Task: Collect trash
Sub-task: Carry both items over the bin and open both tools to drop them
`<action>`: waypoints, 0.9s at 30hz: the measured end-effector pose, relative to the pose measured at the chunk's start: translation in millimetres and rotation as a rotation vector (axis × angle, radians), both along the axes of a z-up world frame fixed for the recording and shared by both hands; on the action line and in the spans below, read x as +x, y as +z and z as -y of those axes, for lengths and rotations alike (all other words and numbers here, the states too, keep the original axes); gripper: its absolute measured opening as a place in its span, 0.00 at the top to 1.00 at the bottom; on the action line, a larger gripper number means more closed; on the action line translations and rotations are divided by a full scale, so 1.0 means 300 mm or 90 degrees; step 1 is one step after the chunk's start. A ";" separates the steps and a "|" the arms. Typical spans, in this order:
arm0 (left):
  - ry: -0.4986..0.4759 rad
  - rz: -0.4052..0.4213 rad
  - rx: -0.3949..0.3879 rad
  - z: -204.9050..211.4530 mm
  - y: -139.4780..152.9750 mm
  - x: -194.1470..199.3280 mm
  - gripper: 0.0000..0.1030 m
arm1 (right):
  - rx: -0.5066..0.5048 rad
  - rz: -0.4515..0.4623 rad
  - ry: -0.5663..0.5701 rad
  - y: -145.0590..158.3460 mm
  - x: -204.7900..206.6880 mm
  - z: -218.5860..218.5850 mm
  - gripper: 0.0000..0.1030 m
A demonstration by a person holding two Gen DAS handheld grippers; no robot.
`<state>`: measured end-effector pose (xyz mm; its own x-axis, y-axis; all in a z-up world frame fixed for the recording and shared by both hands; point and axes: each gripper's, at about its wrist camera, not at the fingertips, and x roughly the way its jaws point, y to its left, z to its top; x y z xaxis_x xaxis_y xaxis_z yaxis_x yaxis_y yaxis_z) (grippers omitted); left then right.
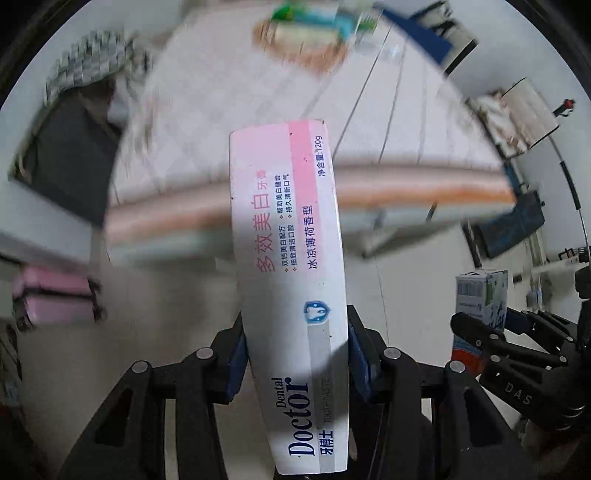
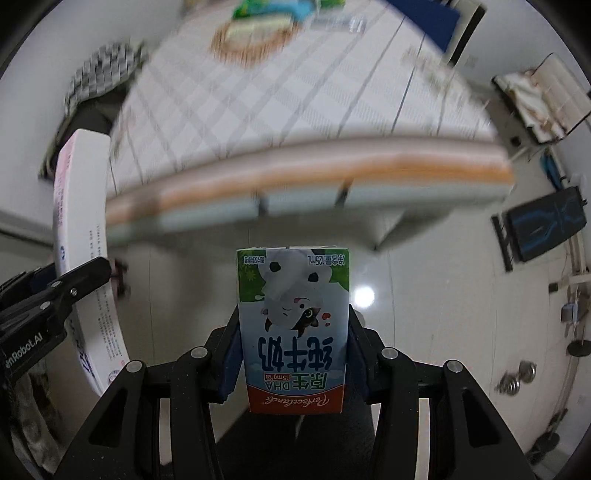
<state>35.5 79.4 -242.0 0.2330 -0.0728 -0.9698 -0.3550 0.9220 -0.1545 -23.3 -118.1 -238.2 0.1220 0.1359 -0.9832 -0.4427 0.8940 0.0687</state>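
Observation:
My left gripper (image 1: 295,354) is shut on a long white and pink toothpaste box (image 1: 288,236), which sticks out ahead between the blue pads (image 1: 236,365). My right gripper (image 2: 291,354) is shut on a small milk carton (image 2: 293,325) printed with a cartoon cow, held upside down. In the left wrist view the milk carton (image 1: 480,299) shows at the right edge in the other gripper. In the right wrist view the toothpaste box (image 2: 81,229) curves up the left edge in the left gripper. Both grippers hang over a pale glossy floor.
A bed (image 2: 295,122) with a checked white mattress fills the background, blurred. A round woven mat with green and blue packets (image 2: 258,33) lies at its far end. A pink case (image 1: 51,299) sits left on the floor; a black stand (image 2: 546,229) and metal parts (image 2: 517,376) lie right.

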 end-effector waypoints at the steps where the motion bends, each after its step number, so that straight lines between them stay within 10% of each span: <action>1: 0.007 -0.020 -0.021 -0.002 -0.075 -0.023 0.58 | -0.009 -0.013 0.004 -0.049 -0.023 0.008 0.51; 9: 0.069 -0.178 -0.140 0.003 -0.780 -0.081 0.58 | -0.040 -0.172 -0.012 -0.683 -0.107 0.117 0.51; 17: 0.109 -0.200 -0.200 -0.001 -1.298 -0.029 0.53 | -0.035 -0.242 -0.007 -1.266 -0.077 0.117 0.51; 20: 0.146 -0.195 -0.200 -0.029 -1.387 -0.034 0.09 | -0.014 -0.265 0.001 -1.419 -0.054 0.090 0.50; 22: 0.153 -0.202 -0.177 -0.036 -1.400 -0.055 0.07 | -0.003 -0.277 0.010 -1.495 -0.041 0.057 0.49; 27: 0.175 -0.185 -0.112 -0.067 -1.361 -0.120 0.07 | 0.023 -0.273 0.014 -1.550 -0.048 0.015 0.07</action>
<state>-0.6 99.4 -650.2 -0.0142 -0.2160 -0.9763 -0.6357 0.7556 -0.1579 -37.7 -122.4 -703.2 -0.3004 0.1695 -0.9386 -0.3865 0.8780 0.2823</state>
